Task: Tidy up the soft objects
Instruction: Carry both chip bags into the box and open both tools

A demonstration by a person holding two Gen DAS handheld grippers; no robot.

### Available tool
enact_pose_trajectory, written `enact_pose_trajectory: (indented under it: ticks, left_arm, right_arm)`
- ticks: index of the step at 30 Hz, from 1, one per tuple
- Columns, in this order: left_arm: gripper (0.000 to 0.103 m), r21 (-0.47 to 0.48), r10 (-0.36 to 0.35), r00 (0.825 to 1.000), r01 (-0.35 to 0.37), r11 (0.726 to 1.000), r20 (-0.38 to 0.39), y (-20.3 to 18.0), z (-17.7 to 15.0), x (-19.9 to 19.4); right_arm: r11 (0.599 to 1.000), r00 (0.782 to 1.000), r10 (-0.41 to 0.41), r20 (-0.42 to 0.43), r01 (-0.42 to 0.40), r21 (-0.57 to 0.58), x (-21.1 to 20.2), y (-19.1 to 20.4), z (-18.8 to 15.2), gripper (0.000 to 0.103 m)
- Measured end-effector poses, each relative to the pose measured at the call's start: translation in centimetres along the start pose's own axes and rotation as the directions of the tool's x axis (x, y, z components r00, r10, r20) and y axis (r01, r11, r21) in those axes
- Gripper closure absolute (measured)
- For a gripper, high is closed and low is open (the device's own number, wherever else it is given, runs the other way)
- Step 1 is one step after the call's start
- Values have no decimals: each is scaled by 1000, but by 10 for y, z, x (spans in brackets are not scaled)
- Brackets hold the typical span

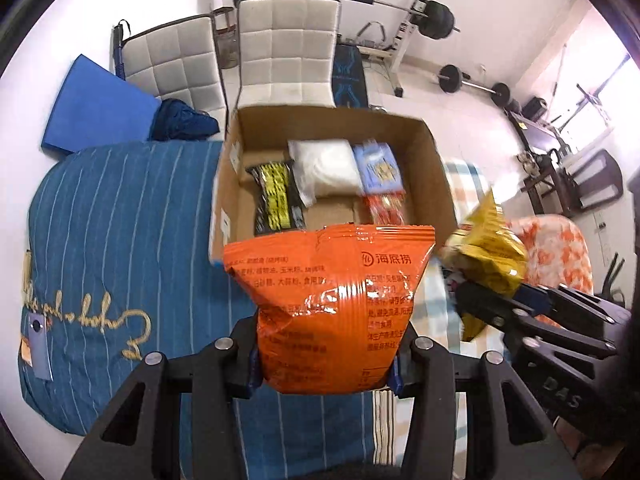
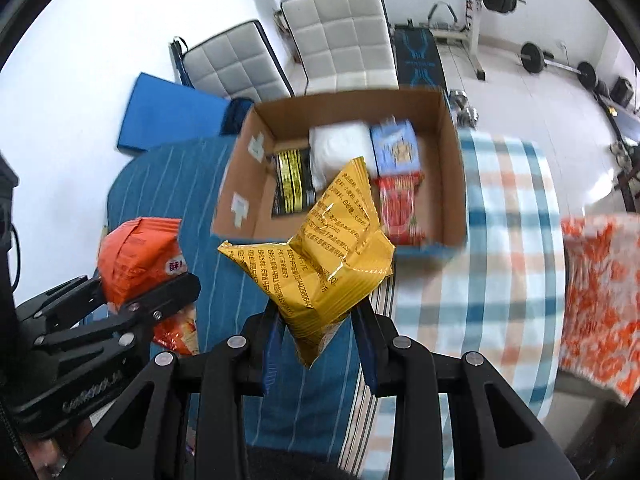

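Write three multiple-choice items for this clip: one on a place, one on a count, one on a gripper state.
1. Where does the white packet lie?
A. In the cardboard box
B. On the striped blue bedding
C. On a white chair

2. How many packets lie in the box?
A. Two
B. Four
C. Six

3. What does the right gripper hold?
A. Nothing
B. An orange snack bag
C. A yellow snack bag

Key: 1 A, it lies between the black-and-yellow packet and the light blue packet; 2 B, those three plus a red packet; 3 C, the left gripper holds the orange snack bag.
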State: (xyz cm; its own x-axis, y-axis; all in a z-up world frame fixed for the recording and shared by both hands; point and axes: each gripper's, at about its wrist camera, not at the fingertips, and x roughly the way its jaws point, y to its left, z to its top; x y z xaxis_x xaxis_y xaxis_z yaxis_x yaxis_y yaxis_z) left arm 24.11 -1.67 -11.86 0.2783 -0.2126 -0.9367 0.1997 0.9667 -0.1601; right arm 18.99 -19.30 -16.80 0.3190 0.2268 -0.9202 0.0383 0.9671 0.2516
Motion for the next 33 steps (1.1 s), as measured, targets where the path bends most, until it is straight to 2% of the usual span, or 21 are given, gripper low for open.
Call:
enact_pose_trajectory:
  ticks: [5,11,15,18,23,26,33]
  left_arm:
    - [60,-46,1,1000,-1,999,0,26,51,15]
    - [60,-90,-20,995,11,996,-95,60,104,65]
    - [60,-111,-28,988,11,994,-152,73,121,103]
    - [60,-125,-44,976,18,992,-214,80,125,141]
    - [60,-183,-108,942,51,982,-317,89,116,197]
    - [60,-173,-106,931,47,984,-351,86,109,217]
    - [60,-129,-90,906,39,991,-413,74,100,247]
  right_arm:
    - [1000,1000,-2,20,3,-16,7,1,46,68]
    - [1000,999,-12,-34,11,-24,53,3,94,68]
    - [998,995,-52,-81,50,-27,97,0,113,68]
    - [997,989,-73,-129,72,-16,133,-6,121,68]
    - [994,974,-112,-197,111,-19,188,-19,123,68]
    - [989,965,-145,-217,140,-36,210,-25,118,68]
    - [988,951,-152,-270,149,-31,240,-41,112,68]
